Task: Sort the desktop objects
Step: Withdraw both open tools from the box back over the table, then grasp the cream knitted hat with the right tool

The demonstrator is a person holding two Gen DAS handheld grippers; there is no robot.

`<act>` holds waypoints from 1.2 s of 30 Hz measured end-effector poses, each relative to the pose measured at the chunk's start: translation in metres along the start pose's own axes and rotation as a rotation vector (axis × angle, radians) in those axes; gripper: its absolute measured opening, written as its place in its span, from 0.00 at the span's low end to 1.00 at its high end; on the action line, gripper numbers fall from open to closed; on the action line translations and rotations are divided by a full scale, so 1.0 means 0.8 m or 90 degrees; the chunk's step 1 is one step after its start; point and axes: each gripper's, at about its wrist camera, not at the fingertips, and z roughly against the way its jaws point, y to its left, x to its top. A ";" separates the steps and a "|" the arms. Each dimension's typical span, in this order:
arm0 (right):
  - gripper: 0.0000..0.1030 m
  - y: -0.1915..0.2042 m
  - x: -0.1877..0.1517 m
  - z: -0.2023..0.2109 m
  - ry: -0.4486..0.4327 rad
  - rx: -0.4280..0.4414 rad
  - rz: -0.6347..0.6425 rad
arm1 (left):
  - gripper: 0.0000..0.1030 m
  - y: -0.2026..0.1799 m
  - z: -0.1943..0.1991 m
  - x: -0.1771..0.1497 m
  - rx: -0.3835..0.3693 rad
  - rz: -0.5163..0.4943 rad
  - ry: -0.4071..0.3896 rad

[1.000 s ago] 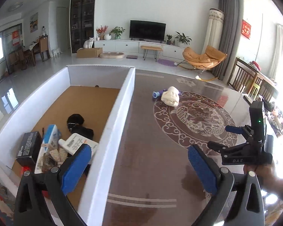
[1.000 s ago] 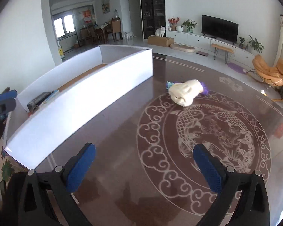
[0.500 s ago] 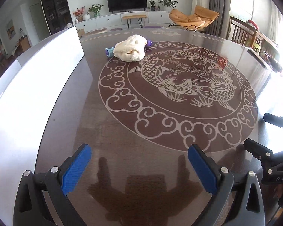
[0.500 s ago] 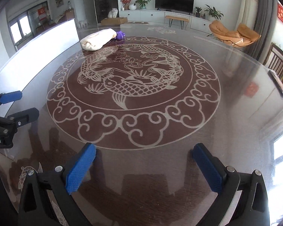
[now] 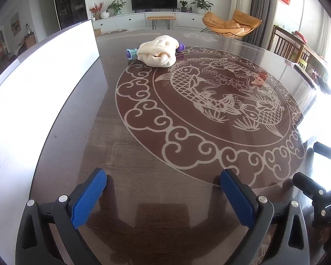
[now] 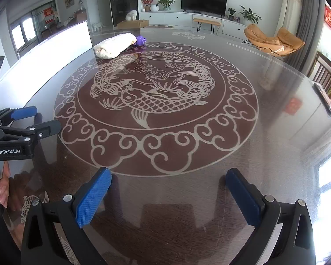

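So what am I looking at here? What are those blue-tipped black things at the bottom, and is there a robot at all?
No robot arm: a person holds a pair of tongs in each hand, and each pair carries a camera looking forward along its fingers. One picture is from the left tongs, the other from the right tongs; each also catches the other pair at its edge. Both are open and hold nothing. Below them is a dark round table with a pale fish pattern. At its far side lies a cream knitted bundle with a small purple toy beside it. On the left stands a white box wall. Behind is a living room.
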 end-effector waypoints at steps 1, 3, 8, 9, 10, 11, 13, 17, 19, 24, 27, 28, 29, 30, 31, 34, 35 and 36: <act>1.00 0.000 0.000 0.000 0.000 0.000 0.000 | 1.00 0.000 0.000 0.000 0.000 -0.001 0.000; 1.00 -0.001 -0.001 0.000 0.000 0.000 0.000 | 1.00 -0.001 -0.003 0.001 -0.002 -0.002 0.000; 1.00 -0.001 -0.002 0.001 0.000 0.001 0.000 | 1.00 0.000 -0.003 0.001 -0.016 -0.032 0.004; 1.00 -0.002 -0.002 0.001 0.000 0.001 0.000 | 1.00 0.005 -0.003 0.000 -0.019 -0.036 0.004; 1.00 -0.001 0.000 0.001 0.001 0.003 0.003 | 1.00 0.010 -0.002 -0.002 -0.020 -0.034 0.003; 1.00 -0.001 0.003 -0.001 0.001 0.011 0.015 | 1.00 0.016 -0.001 -0.003 -0.019 -0.028 0.002; 1.00 0.001 0.017 -0.010 0.015 0.035 0.048 | 1.00 0.027 0.002 -0.006 -0.014 -0.006 -0.002; 1.00 0.012 0.080 -0.048 0.038 0.064 0.038 | 1.00 0.035 0.005 -0.008 -0.034 0.018 -0.016; 1.00 0.028 0.127 -0.061 0.017 0.094 0.023 | 1.00 0.035 0.005 -0.007 -0.032 0.018 -0.017; 1.00 0.101 0.252 -0.113 0.022 0.141 0.034 | 1.00 0.036 0.004 -0.006 -0.029 0.025 -0.018; 1.00 0.135 0.297 -0.146 0.040 0.128 0.021 | 1.00 0.038 0.005 -0.005 -0.032 0.029 -0.020; 1.00 0.142 0.305 -0.156 0.046 0.119 0.010 | 1.00 0.038 0.005 -0.005 -0.032 0.029 -0.020; 1.00 0.146 0.309 -0.166 0.054 0.106 -0.001 | 1.00 0.038 0.005 -0.005 -0.032 0.030 -0.020; 1.00 0.148 0.311 -0.177 0.070 0.087 -0.012 | 1.00 0.038 0.005 -0.004 -0.033 0.031 -0.020; 0.93 0.148 0.311 -0.187 0.083 0.072 -0.022 | 1.00 0.038 0.005 -0.004 -0.033 0.030 -0.020; 0.59 0.133 0.300 -0.191 0.070 0.085 -0.046 | 1.00 0.037 0.005 -0.003 -0.031 0.029 -0.019; 0.59 0.127 0.294 -0.186 0.062 0.089 -0.048 | 1.00 0.038 0.005 -0.003 -0.033 0.030 -0.020; 0.58 0.119 0.285 -0.182 0.058 0.102 -0.047 | 1.00 0.038 0.005 -0.003 -0.035 0.032 -0.021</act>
